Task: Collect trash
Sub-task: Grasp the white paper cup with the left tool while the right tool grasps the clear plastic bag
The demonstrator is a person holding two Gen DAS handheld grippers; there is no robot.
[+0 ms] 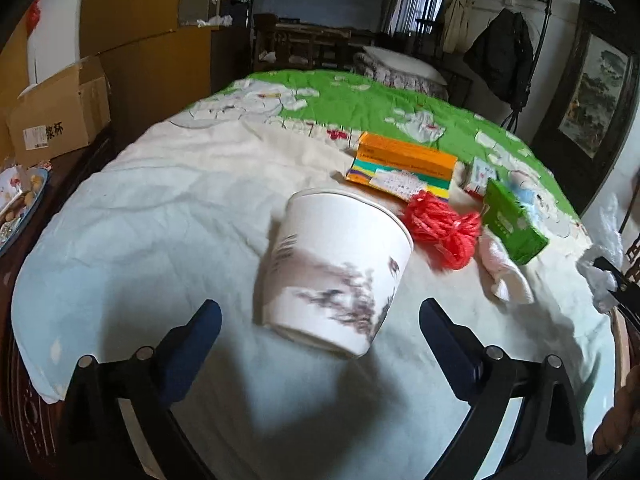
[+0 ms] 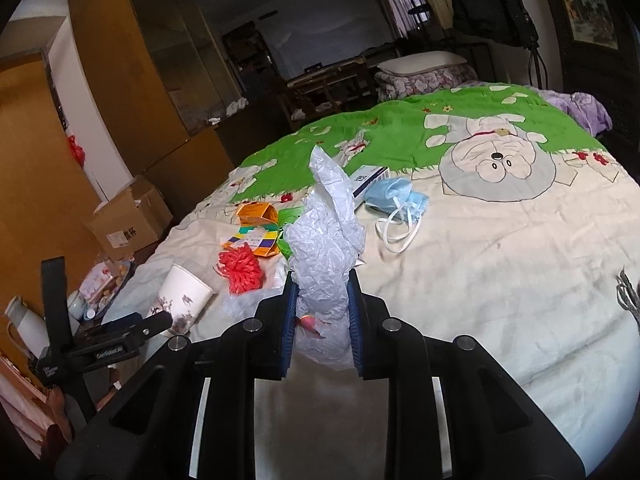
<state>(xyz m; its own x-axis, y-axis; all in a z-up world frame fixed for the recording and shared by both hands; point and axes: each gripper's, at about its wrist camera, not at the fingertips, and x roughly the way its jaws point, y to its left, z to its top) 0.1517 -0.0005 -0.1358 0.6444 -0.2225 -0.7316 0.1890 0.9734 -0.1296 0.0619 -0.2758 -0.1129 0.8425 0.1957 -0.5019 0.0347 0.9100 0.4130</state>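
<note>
The bed [image 2: 500, 264] fills both views, its cream-and-green cartoon quilt [image 1: 360, 96] wrinkled, the near edge cut off by the gripper bodies. Brown wardrobes [image 2: 120, 92] and an open cardboard box [image 1: 56, 120] stand left of it; the dark far end of the room is hard to make out.

The white paper cup with a grey ink print [image 1: 332, 268] lies tilted and motion-blurred on the quilt, between the left gripper [image 1: 320, 320] fingers – these stand wide apart, not touching it.

The right gripper [image 2: 322, 300] is clamped on a crumpled white plastic bag [image 2: 324, 240], which hides part of the litter behind – an orange carton [image 1: 404, 164], a green packet [image 1: 512, 224], a red string bundle [image 1: 444, 228] and a blue face mask [image 2: 396, 196].
</note>
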